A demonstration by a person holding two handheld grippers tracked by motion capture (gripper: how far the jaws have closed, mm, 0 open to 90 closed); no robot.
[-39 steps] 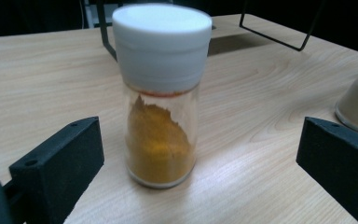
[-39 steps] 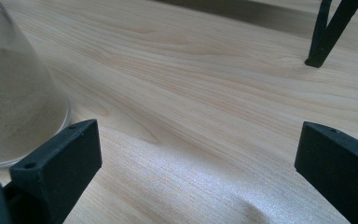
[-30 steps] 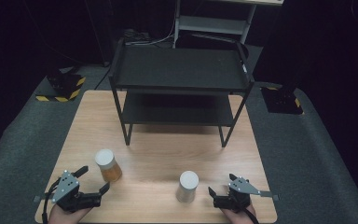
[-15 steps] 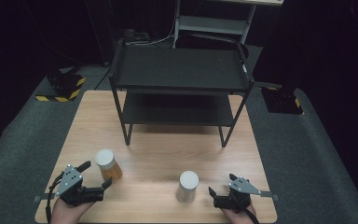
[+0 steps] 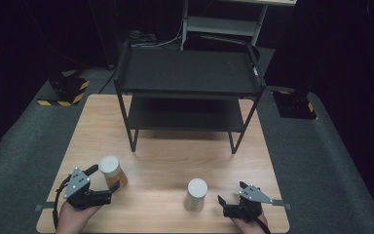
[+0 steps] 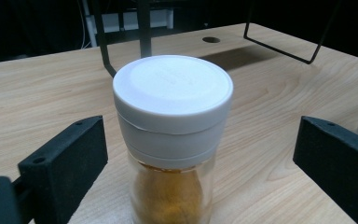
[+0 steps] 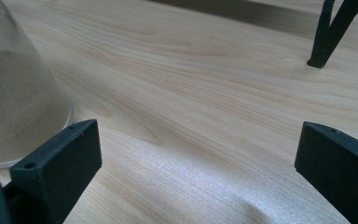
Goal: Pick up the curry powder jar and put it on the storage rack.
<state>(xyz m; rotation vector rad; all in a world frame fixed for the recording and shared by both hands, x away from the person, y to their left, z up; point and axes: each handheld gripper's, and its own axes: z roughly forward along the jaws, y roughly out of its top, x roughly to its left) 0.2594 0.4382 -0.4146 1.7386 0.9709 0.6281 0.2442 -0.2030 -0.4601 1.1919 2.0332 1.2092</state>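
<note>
1. Wooden tabletop (image 5: 165, 161); black two-tier shelf rack (image 5: 187, 73) stands at its far half.
2. Amber jar (image 5: 111, 170), white lid, upright near the front left; pale jar (image 5: 196, 194) upright front centre.
3. Left hand-held gripper (image 5: 104, 178): jaws spread, one either side of the amber jar (image 6: 172, 140), not touching.
4. Right hand-held gripper (image 5: 230, 197): jaws spread, nothing between; pale jar (image 7: 14, 93) just beside.

The left hand-held gripper (image 5: 103, 177) has moved forward and to the right over the worktop (image 5: 175, 156) towards the amber jar (image 5: 111, 171). One second ago it was just beside the jar. Now its wide-apart jaws stand on both sides of the jar's white lid (image 6: 172, 88), not touching it.
</note>
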